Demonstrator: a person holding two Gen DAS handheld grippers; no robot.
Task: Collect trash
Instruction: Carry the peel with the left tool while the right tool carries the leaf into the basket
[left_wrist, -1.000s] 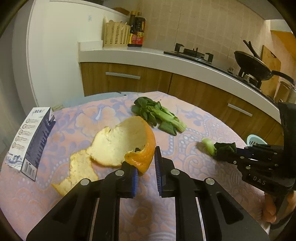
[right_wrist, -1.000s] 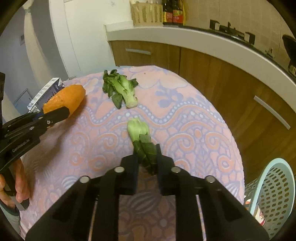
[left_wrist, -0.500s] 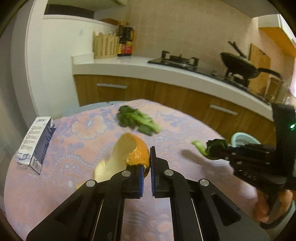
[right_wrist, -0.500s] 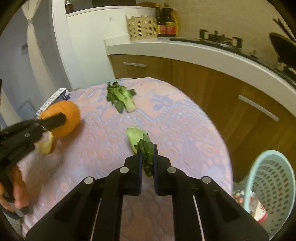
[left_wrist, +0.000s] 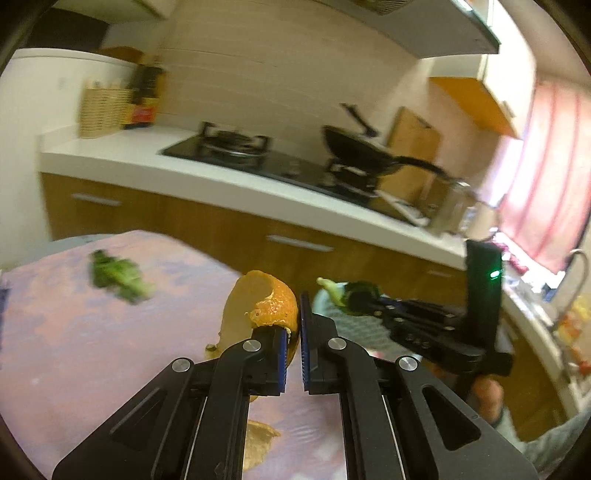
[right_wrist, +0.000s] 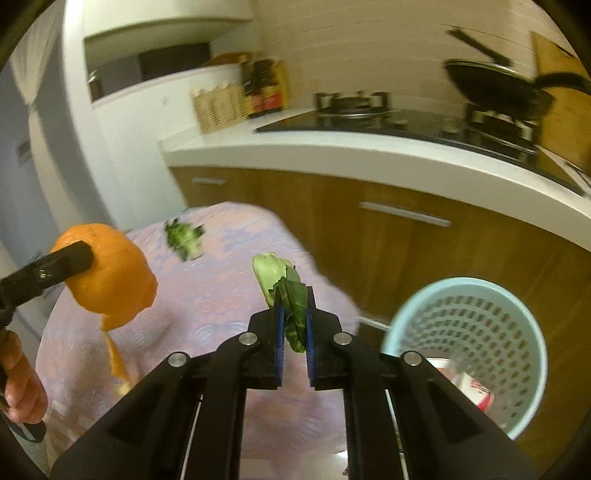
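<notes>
Left hand-held gripper (left_wrist: 293, 332): jaws closed down to a sliver, pinching the orange peel (left_wrist: 271, 306) by its rim; the peel is hanging clear above the counter (left_wrist: 74, 350), its long tail dangling below the fingers.

Right hand-held gripper (right_wrist: 293, 325): jaws nearly closed on the bok choy scrap (right_wrist: 284, 291), gripping the dark leaves while the pale stem end is sticking out forward, off the counter's right edge.

Waste basket (right_wrist: 469, 291): a pale blue perforated bin standing on the floor beside the counter, to the right of the right hand-held gripper, some discarded packaging already lying inside.

Still to collect: a second bunch of greens (right_wrist: 184, 238) is lying near the counter's far edge.

Handling, peel: light and curled, likely bending rather than snapping; a pinch on the rim seems enough, though the trailing strip may be swinging or tearing.

Handling, greens: soft, limp, probably damp; the firmer stem would be offering a surer hold than the leaves.
</notes>
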